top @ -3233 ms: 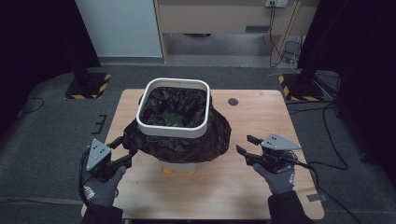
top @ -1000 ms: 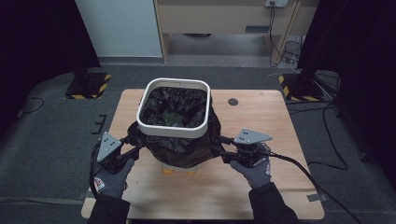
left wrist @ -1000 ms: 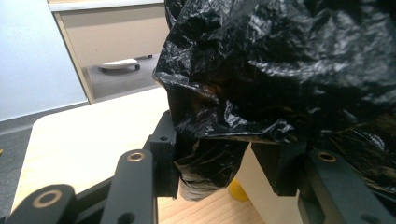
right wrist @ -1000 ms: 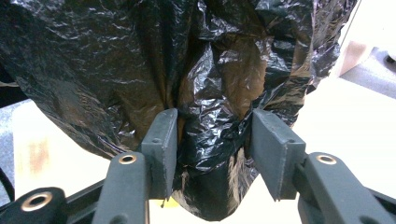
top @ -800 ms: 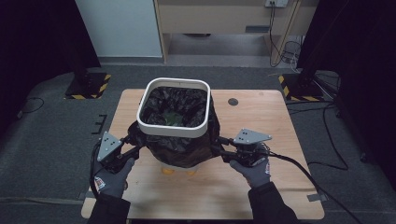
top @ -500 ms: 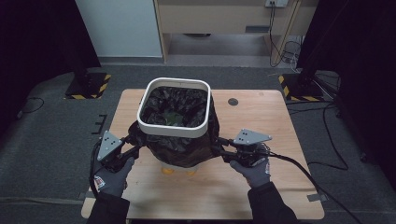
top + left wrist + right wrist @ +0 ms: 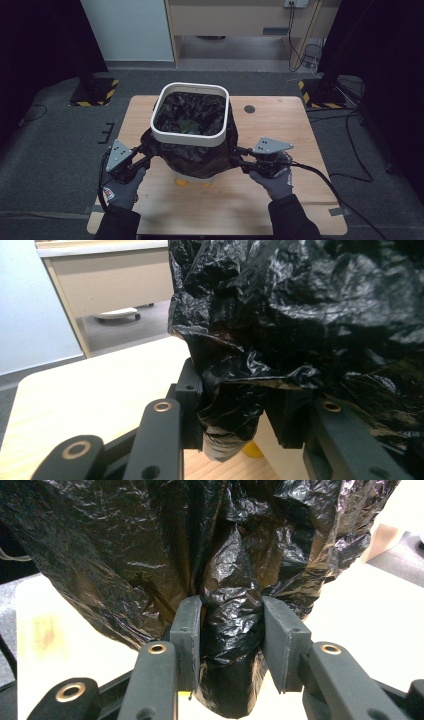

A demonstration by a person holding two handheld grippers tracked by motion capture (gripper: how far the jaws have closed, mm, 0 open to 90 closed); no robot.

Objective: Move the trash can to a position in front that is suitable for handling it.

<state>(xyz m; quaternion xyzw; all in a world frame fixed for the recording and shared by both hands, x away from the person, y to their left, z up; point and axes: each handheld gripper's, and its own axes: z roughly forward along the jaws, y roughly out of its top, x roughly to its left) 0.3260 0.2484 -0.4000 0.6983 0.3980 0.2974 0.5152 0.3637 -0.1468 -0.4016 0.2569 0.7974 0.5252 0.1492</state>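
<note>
Dim room with a wooden table [image 7: 300,150] on grey floor, cabinet [image 7: 235,20] along the far wall. Sitting mid-table is the white bin [image 7: 190,112], lined with a black bin bag [image 7: 200,155] whose edge is hanging down over the rim on the outside. I'm holding my left gripper [image 7: 145,156] at the bag's near-left side and my right gripper [image 7: 236,159] at its near-right side. Left jaws have just been closing and are pinching a bunched fold of the bag [image 7: 235,410] between the pads. Right jaws are about halfway in, also squeezing a gathered fold of bag [image 7: 232,625]. So both grips are looking set, one each side. What's left, I'm judging: the bag is still draped around the bin, so pulling the overhang up off the rim and lifting or gathering the liner is not yet done
</note>
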